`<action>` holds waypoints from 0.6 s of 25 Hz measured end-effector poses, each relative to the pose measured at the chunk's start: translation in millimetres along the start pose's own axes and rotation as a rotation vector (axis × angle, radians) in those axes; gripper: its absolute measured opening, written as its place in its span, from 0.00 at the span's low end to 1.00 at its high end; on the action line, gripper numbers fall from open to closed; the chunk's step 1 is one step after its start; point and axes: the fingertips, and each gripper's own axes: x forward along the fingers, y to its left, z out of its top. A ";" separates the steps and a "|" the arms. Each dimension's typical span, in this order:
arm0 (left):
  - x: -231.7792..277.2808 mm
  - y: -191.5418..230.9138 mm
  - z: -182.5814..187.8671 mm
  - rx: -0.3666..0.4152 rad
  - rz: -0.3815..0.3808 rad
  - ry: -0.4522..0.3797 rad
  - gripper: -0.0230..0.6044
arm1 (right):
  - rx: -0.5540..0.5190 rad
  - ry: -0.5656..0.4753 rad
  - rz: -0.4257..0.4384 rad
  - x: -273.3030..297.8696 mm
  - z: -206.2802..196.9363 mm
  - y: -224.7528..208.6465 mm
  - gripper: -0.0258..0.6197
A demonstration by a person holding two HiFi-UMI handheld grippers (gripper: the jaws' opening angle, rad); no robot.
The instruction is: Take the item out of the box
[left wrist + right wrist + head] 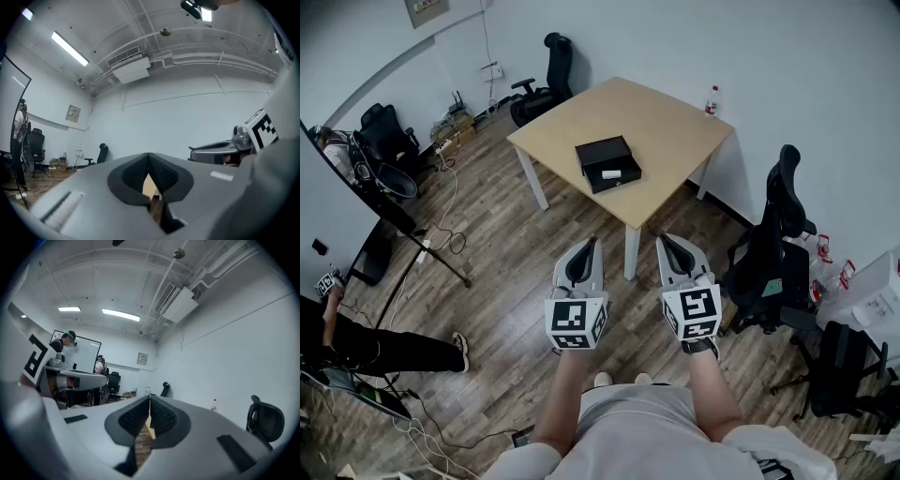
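The task is at its very start: the approach has not begun. The person stands well back from the light wooden table (666,122), holding both grippers level over the plank floor, well apart from it. The left gripper (589,246) has its ribbed pads pressed together with nothing between them, and the right gripper (667,240) is likewise closed and empty.

The open black box (603,153) lies near the middle of the table, and a small white item (611,174) rests in its nearer half.

Next, I judge, the person must step up to the table, spread one gripper's jaws, bring them down on either side of the white item and close on it, perhaps steadying the box with the other gripper.

No writing is legible. The gripper cubes bear only black-and-white square markers, and the red label of the bottle (712,100) at the table's far right corner is too small to read.
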 end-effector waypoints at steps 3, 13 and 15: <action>4.2 -9.1 -0.5 -0.003 -0.002 -0.003 0.05 | 0.000 0.004 -0.002 -4.4 -3.6 -8.3 0.06; 28.9 -52.1 -2.1 -0.005 -0.027 -0.004 0.05 | 0.045 -0.027 0.004 -22.2 -8.9 -49.1 0.06; 29.9 -60.3 -7.3 0.001 -0.033 0.002 0.05 | 0.066 -0.028 -0.005 -25.9 -14.8 -56.2 0.06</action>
